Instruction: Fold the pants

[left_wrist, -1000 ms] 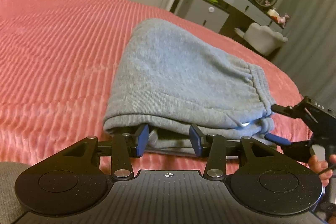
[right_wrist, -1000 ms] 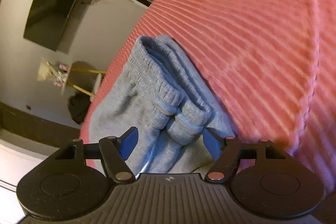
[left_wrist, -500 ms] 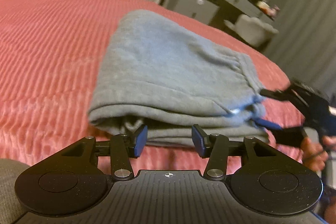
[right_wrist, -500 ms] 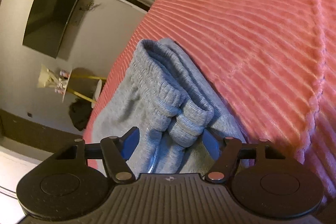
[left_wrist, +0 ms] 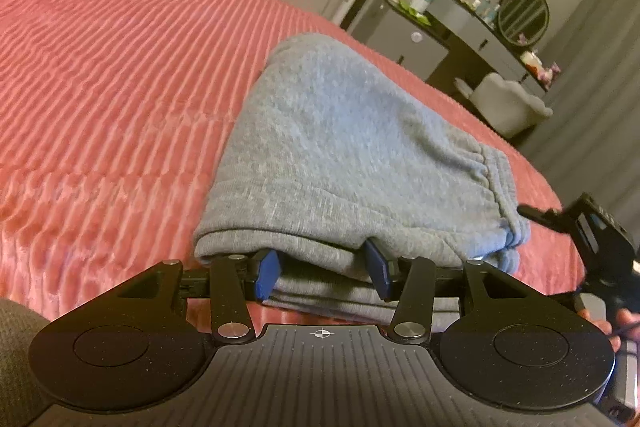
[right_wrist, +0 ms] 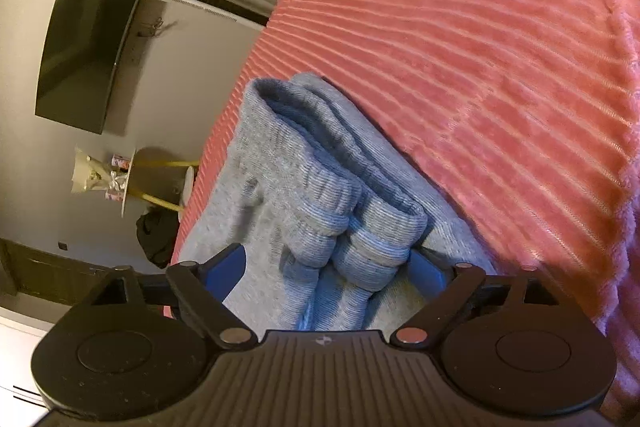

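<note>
Grey sweatpants (left_wrist: 340, 147) lie folded in a thick stack on the pink ribbed bedspread (left_wrist: 100, 87). My left gripper (left_wrist: 323, 275) sits at the stack's near folded edge. Its blue pads stand apart, their tips tucked under the top layer, with lower layers between them unsqueezed. In the right wrist view the doubled waistband (right_wrist: 360, 227) bulges between the pads of my right gripper (right_wrist: 326, 269). Its jaws are opening: the left pad stands clear of the cloth and the right pad only brushes it. The right gripper's black frame (left_wrist: 600, 231) shows at the waistband end in the left wrist view.
A person's hand (left_wrist: 608, 323) holds the right gripper. Beyond the bed stand a dark dresser with bottles and a round mirror (left_wrist: 524, 13) and a white chair (left_wrist: 504, 99). A wall TV (right_wrist: 84, 47) and a small round table (right_wrist: 160, 179) lie past the bed's other edge.
The right jaws have spread wider and come off the waistband bundle. My left gripper has slid in under the top layer's edge, and its view has rolled.
</note>
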`<control>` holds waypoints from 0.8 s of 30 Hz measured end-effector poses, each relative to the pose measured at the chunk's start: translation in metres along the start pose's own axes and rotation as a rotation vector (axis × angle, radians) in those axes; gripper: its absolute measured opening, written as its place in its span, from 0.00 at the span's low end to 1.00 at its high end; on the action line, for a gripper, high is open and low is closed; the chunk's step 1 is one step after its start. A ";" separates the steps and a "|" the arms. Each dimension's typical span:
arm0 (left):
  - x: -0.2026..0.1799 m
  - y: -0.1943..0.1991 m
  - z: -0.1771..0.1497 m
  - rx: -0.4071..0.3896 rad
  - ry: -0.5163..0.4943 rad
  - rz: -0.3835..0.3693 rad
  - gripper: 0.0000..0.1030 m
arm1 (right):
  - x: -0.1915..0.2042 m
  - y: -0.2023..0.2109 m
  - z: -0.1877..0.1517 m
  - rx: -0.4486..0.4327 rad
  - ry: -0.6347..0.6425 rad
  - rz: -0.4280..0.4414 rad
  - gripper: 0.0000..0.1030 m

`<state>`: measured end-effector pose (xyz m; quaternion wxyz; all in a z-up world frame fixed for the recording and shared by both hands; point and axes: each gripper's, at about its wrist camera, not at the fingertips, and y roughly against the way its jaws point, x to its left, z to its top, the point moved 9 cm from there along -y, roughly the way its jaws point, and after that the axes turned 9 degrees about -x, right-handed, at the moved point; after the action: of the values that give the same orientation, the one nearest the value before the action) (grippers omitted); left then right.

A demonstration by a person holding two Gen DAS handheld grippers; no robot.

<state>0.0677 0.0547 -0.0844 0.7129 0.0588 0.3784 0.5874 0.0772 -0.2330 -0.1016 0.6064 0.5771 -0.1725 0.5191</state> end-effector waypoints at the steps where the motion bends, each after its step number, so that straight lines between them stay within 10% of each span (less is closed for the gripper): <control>1: 0.001 0.001 0.001 -0.005 0.006 0.003 0.50 | 0.002 0.003 -0.001 -0.017 0.005 0.010 0.65; 5: 0.001 0.005 0.000 -0.013 0.015 0.018 0.51 | -0.009 0.007 -0.002 -0.026 -0.012 -0.012 0.52; 14: 0.007 0.002 0.000 -0.008 0.039 0.060 0.56 | 0.004 -0.019 -0.004 0.008 0.002 -0.039 0.80; 16: 0.009 0.003 0.000 -0.009 0.059 0.057 0.56 | 0.002 -0.023 -0.004 -0.009 0.018 -0.086 0.60; 24: 0.012 0.008 0.005 -0.035 0.090 0.052 0.54 | 0.032 0.010 -0.004 -0.080 0.173 -0.019 0.34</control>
<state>0.0649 0.0698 -0.0823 0.6806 0.0298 0.3979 0.6145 0.0796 -0.2178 -0.0717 0.6462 0.5072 -0.1346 0.5541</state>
